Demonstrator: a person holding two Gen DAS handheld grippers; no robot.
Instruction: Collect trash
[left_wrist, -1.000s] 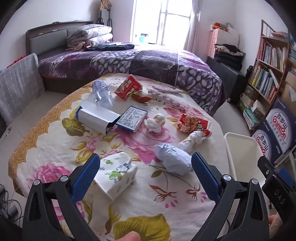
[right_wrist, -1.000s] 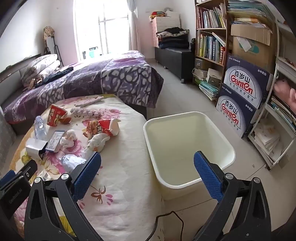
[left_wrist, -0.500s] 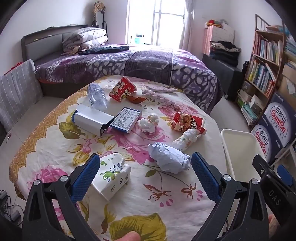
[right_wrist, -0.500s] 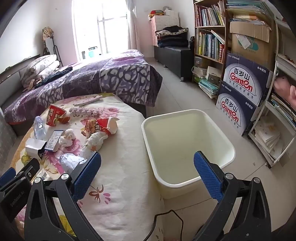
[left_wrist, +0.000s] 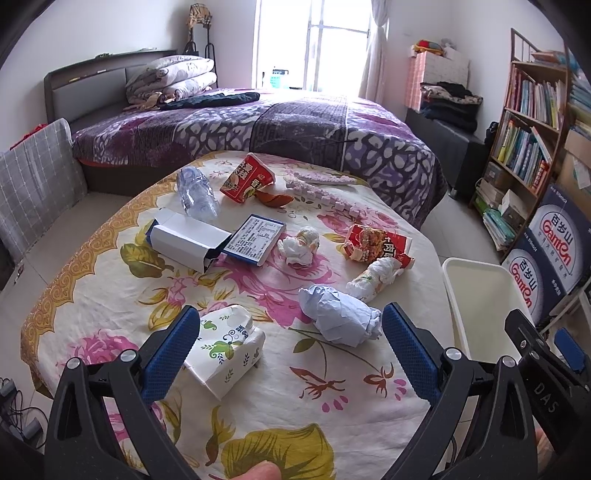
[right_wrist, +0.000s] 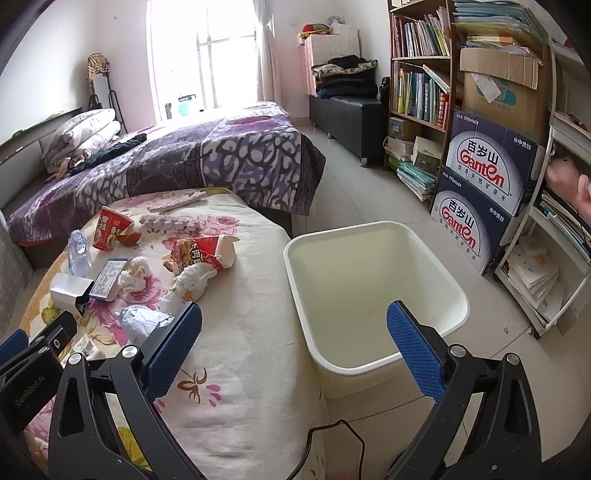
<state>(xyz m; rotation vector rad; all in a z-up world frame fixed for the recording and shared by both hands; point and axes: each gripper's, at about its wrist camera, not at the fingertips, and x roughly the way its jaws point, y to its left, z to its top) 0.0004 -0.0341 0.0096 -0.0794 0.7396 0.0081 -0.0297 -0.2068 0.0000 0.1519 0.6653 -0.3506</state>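
Trash lies on a floral-covered table (left_wrist: 110, 280): a crumpled pale blue paper ball (left_wrist: 338, 319), a tissue pack (left_wrist: 227, 347), a white carton (left_wrist: 188, 243), a crushed plastic bottle (left_wrist: 195, 194), a red noodle cup (left_wrist: 245, 179), a red wrapper (left_wrist: 376, 245) and a white tissue wad (left_wrist: 299, 245). My left gripper (left_wrist: 290, 349) is open and empty, above the near table edge, with the paper ball and tissue pack between its fingers' lines. My right gripper (right_wrist: 293, 345) is open and empty, over the near rim of a cream bin (right_wrist: 373, 295) on the floor right of the table.
A purple bed (left_wrist: 280, 125) stands beyond the table. Bookshelves (right_wrist: 417, 85) and stacked water cartons (right_wrist: 484, 184) line the right wall. A black cable (right_wrist: 332, 439) runs on the floor near the bin. A grey chair back (left_wrist: 33, 184) is at the left.
Both grippers have tilted slightly and drawn a little closer to the table and bin. Both stay open and empty. No trash has moved.
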